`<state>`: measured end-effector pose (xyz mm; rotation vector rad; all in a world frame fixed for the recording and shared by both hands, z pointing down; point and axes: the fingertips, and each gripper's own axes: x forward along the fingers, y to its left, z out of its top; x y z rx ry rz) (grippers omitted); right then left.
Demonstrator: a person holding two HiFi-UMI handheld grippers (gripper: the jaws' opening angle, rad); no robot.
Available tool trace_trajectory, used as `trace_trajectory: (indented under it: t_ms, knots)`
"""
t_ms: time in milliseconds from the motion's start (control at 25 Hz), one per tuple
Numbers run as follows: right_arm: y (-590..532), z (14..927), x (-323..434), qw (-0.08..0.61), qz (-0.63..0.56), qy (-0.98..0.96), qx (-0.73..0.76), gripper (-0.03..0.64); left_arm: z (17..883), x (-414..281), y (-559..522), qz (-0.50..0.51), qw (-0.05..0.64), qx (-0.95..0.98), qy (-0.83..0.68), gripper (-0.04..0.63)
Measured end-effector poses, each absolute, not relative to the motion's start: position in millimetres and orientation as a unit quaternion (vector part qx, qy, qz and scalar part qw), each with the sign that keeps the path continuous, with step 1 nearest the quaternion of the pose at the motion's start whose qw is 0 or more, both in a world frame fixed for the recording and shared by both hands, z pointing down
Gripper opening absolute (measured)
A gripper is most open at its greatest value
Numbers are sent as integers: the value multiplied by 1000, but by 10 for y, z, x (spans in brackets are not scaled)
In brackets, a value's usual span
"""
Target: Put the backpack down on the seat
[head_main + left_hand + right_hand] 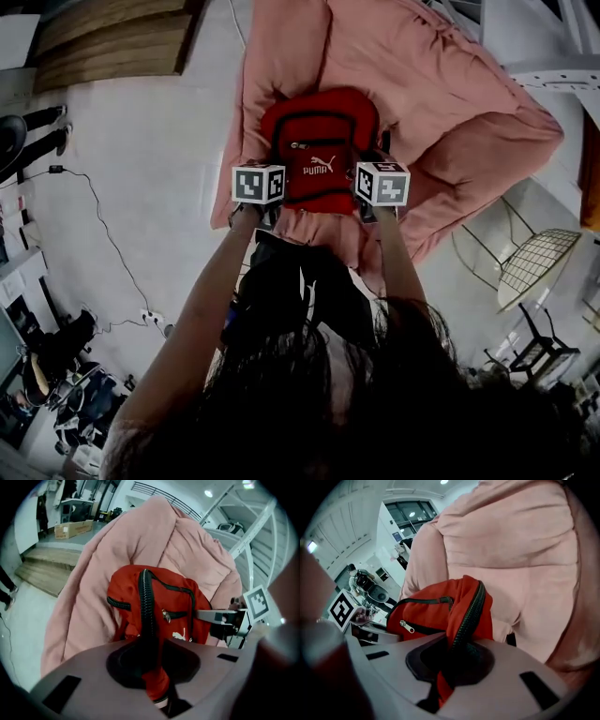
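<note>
Left gripper view: the left gripper (152, 670) has its fingers clenched on a fold of red fabric and black zip edging at the left side of the backpack (164, 606). The bag's body extends ahead of these fingers, front panel showing, against the pink padded seat (117, 545).

Head view: the backpack sits between the two grippers, over the middle of the seat and toward its near edge. Whether the padding carries its full weight cannot be confirmed.

Right gripper view: the right gripper (450, 665) has its fingers clamped on red fabric with a zip track, at the bag's right side. The bag lies ahead and to the left of these fingers, with the seat directly behind it.

Assessment: the step in hand appears to be the final lowering.

Recommended:
- Bring both sides down level.
- Settle the base into the hollow of the seat, not on its lip.
- Check that the fabric goes slack at both grips.
- Release both grips together and draw straight back so that no zip snags.
</note>
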<state>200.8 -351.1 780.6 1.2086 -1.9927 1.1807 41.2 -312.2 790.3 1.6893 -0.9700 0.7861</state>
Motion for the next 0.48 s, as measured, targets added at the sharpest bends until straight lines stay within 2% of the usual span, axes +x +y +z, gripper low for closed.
trace_trajectory:
  t_ms: [160, 320, 480]
  knots:
    - [-3483, 8085, 1978, 294, 436, -727, 441, 35, 8138, 340, -3054, 366, 488, 677, -413, 64]
    - [-3406, 8142, 2006, 302, 429, -723, 449, 35, 8172, 357, -2958, 343, 518, 659, -423, 64]
    - [-3317, 8062, 1990, 302, 426, -723, 452, 37, 8115, 342, -2869, 345, 511, 670, -414, 86]
